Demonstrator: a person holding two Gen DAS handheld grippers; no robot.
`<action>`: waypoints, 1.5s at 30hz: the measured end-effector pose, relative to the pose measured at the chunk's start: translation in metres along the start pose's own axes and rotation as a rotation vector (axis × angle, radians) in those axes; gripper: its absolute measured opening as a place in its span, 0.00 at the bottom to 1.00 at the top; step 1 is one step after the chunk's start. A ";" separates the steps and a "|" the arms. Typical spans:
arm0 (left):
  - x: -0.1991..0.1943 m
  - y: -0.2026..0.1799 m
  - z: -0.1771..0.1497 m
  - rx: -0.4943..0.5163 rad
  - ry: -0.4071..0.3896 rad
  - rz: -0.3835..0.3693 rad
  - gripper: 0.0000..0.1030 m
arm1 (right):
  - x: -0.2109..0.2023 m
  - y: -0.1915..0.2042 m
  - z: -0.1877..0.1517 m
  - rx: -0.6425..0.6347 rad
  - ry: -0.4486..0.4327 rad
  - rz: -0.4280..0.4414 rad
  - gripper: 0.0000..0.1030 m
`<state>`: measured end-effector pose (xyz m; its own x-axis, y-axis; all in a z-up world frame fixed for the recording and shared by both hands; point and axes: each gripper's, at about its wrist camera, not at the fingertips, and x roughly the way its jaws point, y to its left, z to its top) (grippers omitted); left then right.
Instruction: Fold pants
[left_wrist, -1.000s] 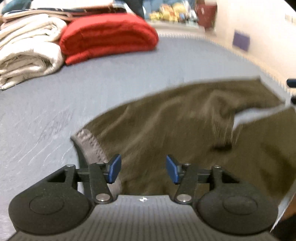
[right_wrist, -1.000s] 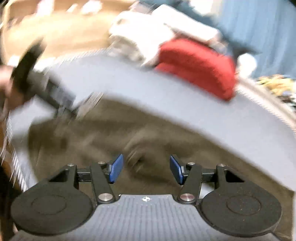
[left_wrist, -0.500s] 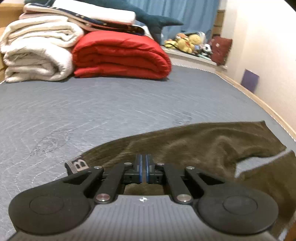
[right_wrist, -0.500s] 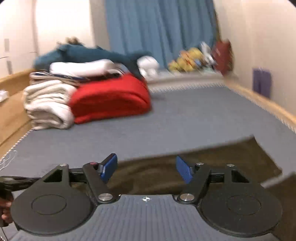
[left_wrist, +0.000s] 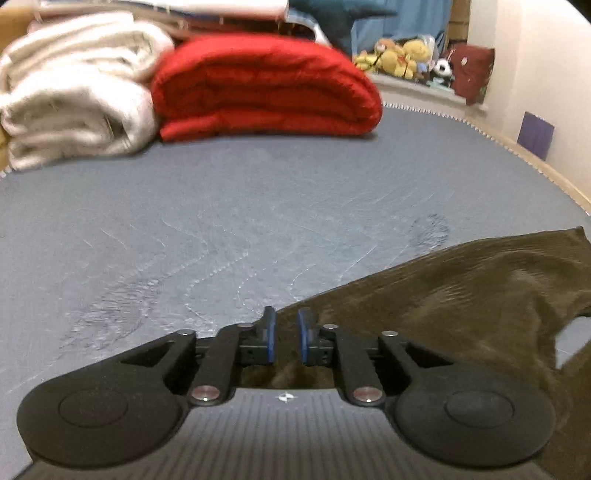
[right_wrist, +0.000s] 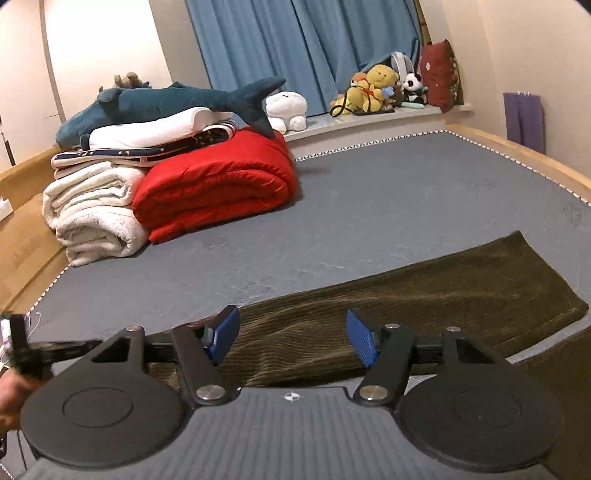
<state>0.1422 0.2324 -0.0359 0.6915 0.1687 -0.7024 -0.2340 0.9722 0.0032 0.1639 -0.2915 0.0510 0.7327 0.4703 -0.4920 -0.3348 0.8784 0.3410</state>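
Dark olive corduroy pants (right_wrist: 406, 295) lie spread on the grey bed (right_wrist: 369, 206), one leg reaching to the right. In the left wrist view the pants (left_wrist: 461, 295) fill the lower right. My left gripper (left_wrist: 286, 341) sits at the pants' upper edge, its blue pads a small gap apart with olive cloth showing between and under them. My right gripper (right_wrist: 291, 338) is open wide just above the pants, holding nothing.
A folded red quilt (right_wrist: 218, 184) and rolled white blankets (right_wrist: 92, 214) with a plush shark (right_wrist: 166, 103) stand at the bed's far left. Soft toys (right_wrist: 376, 88) line the windowsill. The wooden bed frame (right_wrist: 535, 158) runs along the right.
The left gripper shut at the pants' waist edge half a second ago; now its pads stand slightly apart and it has shifted along the edge. The right gripper stayed open and steadied above the pants.
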 end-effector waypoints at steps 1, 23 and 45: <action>0.013 0.005 0.001 -0.006 0.024 -0.002 0.26 | 0.001 -0.003 0.001 0.003 0.003 -0.001 0.65; -0.094 -0.002 -0.019 0.265 -0.087 -0.408 0.07 | 0.018 -0.082 0.002 0.230 0.039 -0.170 0.65; -0.147 -0.078 -0.112 0.551 0.005 -0.512 0.20 | 0.045 -0.172 -0.028 0.520 0.056 -0.316 0.39</action>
<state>-0.0175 0.1141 -0.0127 0.6184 -0.3262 -0.7150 0.4929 0.8696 0.0296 0.2379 -0.4189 -0.0526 0.7122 0.2098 -0.6699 0.2372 0.8262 0.5110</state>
